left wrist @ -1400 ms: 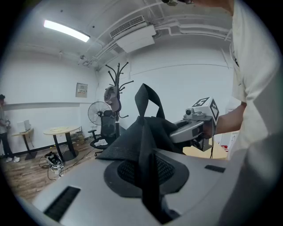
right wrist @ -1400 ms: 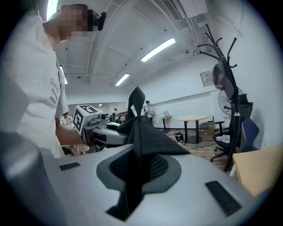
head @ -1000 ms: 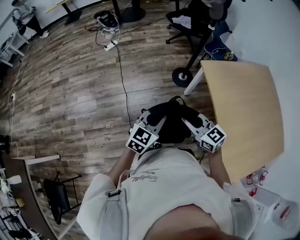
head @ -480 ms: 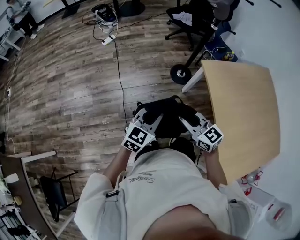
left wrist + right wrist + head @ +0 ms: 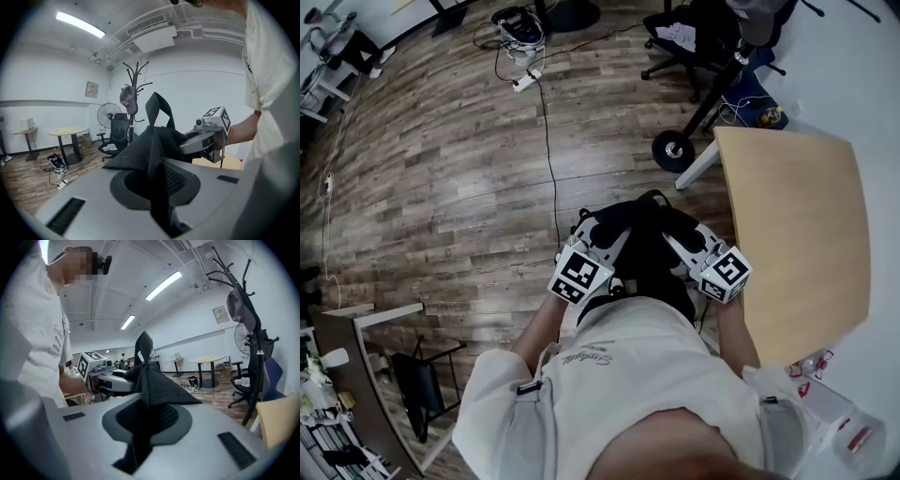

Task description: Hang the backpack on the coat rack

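Grippers, two: left gripper point(image 5: 598, 234) and right gripper point(image 5: 684, 236), each with one marker cube of black-and-white squares, each with its jaws closed narrow on a fold of black fabric. Backpack point(image 5: 642, 246), one, black: carried between the two grippers in front of the person's chest, above the floor, its top loop point(image 5: 157, 105) standing upright; well apart from the rack. Coat rack point(image 5: 133, 77), one, dark, with curved prongs, standing beside the white wall; one grey cap point(image 5: 127, 99) hangs on it. Pedestal fan point(image 5: 107, 115), one, and black office chair point(image 5: 117, 131), one, both near the rack. Round table point(image 5: 70, 132), one, further along the wall. Light-wood tabletop point(image 5: 797, 234), one, to the person's right. Power strip point(image 5: 525, 82), one, with cables trailing over the floor. Surface: brown wood-plank floor point(image 5: 441, 187). Room: white walls, long ceiling strip lights point(image 5: 79, 24). Writing: a script word on the person's white shirt point(image 5: 591, 354), possibly a brand, too small to read; one small wall notice point(image 5: 91, 89), illegible.
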The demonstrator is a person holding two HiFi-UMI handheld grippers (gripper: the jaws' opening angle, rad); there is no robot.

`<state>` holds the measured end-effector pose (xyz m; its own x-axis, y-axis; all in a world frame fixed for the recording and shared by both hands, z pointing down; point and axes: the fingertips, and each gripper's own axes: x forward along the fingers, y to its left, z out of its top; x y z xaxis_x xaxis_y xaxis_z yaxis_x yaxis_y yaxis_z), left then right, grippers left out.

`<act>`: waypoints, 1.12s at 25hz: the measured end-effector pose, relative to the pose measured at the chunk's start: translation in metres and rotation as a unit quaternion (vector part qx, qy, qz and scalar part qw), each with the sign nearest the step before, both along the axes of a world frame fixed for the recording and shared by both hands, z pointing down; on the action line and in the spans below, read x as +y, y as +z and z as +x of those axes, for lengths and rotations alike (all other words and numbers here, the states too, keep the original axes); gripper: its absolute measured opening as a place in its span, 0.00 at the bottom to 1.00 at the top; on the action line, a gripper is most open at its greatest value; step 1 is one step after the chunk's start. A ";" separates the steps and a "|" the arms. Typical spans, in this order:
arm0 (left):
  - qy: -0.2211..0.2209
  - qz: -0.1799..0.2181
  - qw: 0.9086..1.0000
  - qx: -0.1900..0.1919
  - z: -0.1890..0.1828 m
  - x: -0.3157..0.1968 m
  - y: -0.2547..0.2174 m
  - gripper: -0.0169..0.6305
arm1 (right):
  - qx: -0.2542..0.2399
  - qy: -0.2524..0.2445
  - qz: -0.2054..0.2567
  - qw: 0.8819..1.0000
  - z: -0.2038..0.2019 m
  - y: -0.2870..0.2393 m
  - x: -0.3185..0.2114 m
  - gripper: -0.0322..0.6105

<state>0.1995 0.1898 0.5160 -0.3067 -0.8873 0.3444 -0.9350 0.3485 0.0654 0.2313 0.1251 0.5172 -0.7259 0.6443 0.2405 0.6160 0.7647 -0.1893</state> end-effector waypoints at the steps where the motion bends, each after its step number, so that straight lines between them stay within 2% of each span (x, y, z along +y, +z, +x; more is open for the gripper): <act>1: 0.002 -0.002 1.000 0.001 -0.005 -0.004 0.000 0.09 | -0.001 0.001 -0.002 1.000 -0.005 0.000 -0.004 0.10; 12: 0.013 -0.012 1.000 0.018 -0.092 -0.057 -0.001 0.09 | -0.013 0.007 -0.008 1.000 -0.088 0.000 -0.056 0.10; 21: 0.032 -0.029 0.999 0.021 -0.169 -0.134 -0.018 0.09 | -0.049 0.022 -0.027 0.998 -0.162 -0.014 -0.129 0.10; 28: 0.046 -0.033 0.998 -0.002 -0.215 -0.162 -0.022 0.09 | -0.076 0.040 -0.023 0.996 -0.206 -0.016 -0.155 0.10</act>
